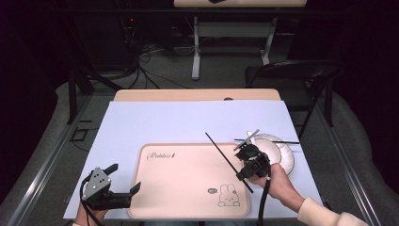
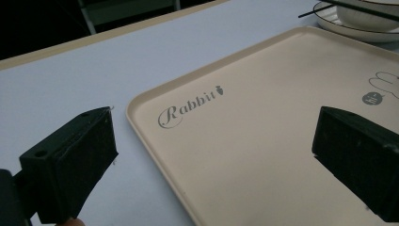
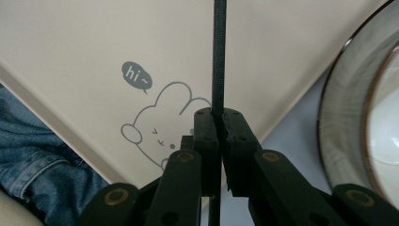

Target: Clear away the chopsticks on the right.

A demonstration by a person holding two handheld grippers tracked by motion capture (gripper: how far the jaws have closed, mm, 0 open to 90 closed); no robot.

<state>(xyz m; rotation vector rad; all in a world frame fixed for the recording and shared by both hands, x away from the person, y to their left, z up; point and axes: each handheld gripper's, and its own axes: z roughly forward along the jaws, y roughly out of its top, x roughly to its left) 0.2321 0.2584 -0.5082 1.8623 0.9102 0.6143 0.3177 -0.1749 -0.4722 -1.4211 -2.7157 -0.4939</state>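
Black and thin, a chopstick sits clamped between the closed jaws of the right gripper, slanting over the right part of a beige tray on a table covered in pale blue. In the right gripper view the stick runs straight up from the pinched jaws, above the tray's printed rabbit. Just past the tray's right edge stands a plate, with a second chopstick lying across it. The person's right hand grips the tool from behind, close to the tray's near right corner. At the tray's near left corner, the left gripper rests with its jaws spread wide and nothing between them; in its own view they frame the tray's "Rabbit" lettering, with the plate beyond the tray's far edge.
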